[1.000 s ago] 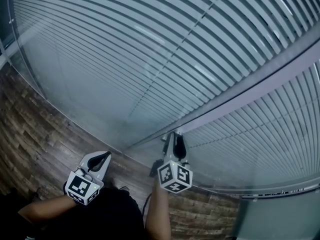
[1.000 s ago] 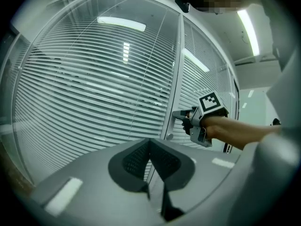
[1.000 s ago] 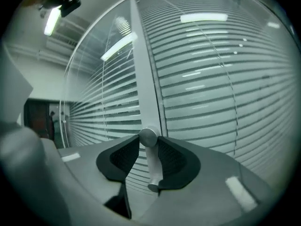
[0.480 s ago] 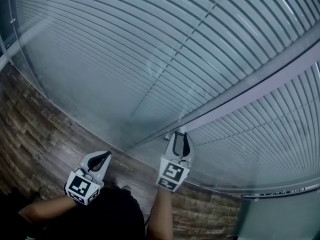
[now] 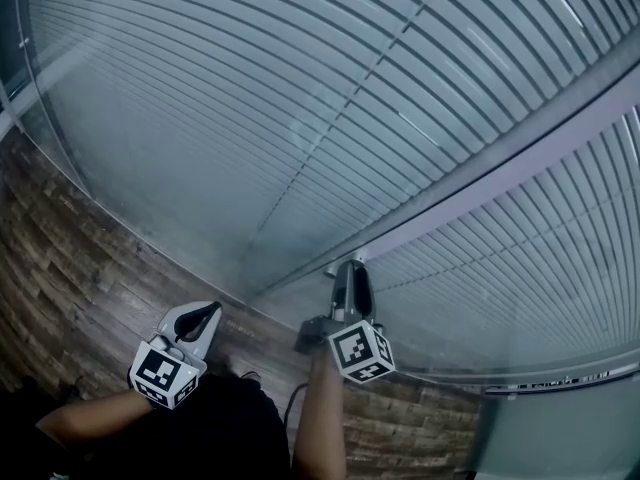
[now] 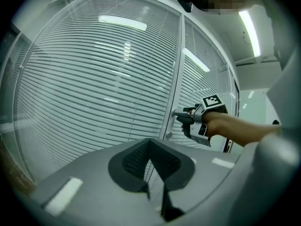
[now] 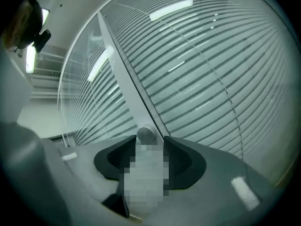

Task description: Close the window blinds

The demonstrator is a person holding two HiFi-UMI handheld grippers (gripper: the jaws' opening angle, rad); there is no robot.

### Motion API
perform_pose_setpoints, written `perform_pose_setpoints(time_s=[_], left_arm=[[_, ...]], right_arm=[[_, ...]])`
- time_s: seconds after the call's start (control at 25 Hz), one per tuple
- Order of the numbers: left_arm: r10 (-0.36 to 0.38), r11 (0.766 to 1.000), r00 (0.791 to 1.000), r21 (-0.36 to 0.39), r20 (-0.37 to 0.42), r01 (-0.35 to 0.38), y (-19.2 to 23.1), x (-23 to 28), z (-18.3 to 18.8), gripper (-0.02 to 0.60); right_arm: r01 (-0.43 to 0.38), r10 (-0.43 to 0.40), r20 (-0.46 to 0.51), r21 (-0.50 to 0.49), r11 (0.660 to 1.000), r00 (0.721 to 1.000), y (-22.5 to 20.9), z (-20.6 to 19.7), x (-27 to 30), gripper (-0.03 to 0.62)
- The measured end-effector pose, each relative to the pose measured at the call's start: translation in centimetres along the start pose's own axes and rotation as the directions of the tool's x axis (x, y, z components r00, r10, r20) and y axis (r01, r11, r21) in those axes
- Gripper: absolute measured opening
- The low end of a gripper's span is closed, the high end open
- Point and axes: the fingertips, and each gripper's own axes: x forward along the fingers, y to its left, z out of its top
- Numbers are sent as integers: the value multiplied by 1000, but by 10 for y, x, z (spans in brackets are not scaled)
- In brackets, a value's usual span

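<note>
In the head view the blinds [image 5: 250, 98] fill the upper picture behind glass, their slats lying with dark gaps between them. A pale post [image 5: 520, 143] crosses from 2 o'clock down toward the centre. The blinds run off the picture at the top and the right. The right gripper [image 5: 348, 270] sits just below centre with its tips against the lower end of the post. What stands between the tips cannot be made out from here. The left gripper [image 5: 207, 313] hangs at 7 o'clock over the wooden floor [image 5: 70, 258], well apart from the glass. Both forearms run off the bottom edge.

In the left gripper view that gripper's fingers are clenched, tips meeting with nothing between them. Past them, at 3 o'clock, the right gripper reaches to the post, and its tips are too small to read. The arm behind it is cut off by the right edge.

In the right gripper view a small round knob [image 7: 146, 133] on the post stands between the jaws at 6 o'clock. The jaws have just been opening and are released, standing a little off the knob on each side. The space nearer the camera, below the knob, is blurred out. Blinds spread from 12 to 4 o'clock and thin out at 9 o'clock.
</note>
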Motion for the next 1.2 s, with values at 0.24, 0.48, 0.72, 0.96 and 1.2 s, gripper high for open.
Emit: perform_pose_setpoints(time_s=[0.24, 0.48, 0.72, 0.96, 1.2], left_arm=[[-24, 1000, 999, -9, 31, 25, -6, 0, 8, 2], [-54, 998, 997, -19, 53, 56, -8, 0, 8, 2], [-64, 998, 996, -16, 59, 65, -7, 3, 14, 1], [-65, 998, 996, -18, 54, 66, -8, 3, 12, 2], [-60, 998, 997, -31, 45, 61, -7, 2, 11, 2]], right_arm=[[-32, 29, 43, 86, 996, 999, 8, 8, 2, 156], [-44, 38, 41, 165, 985, 998, 7, 7, 6, 152], [-27, 24, 22, 107, 994, 999, 3, 9, 9, 137], [5, -7, -16, -103, 995, 1000, 4, 8, 8, 137], [43, -71, -62, -370, 928, 996, 6, 8, 8, 135]])
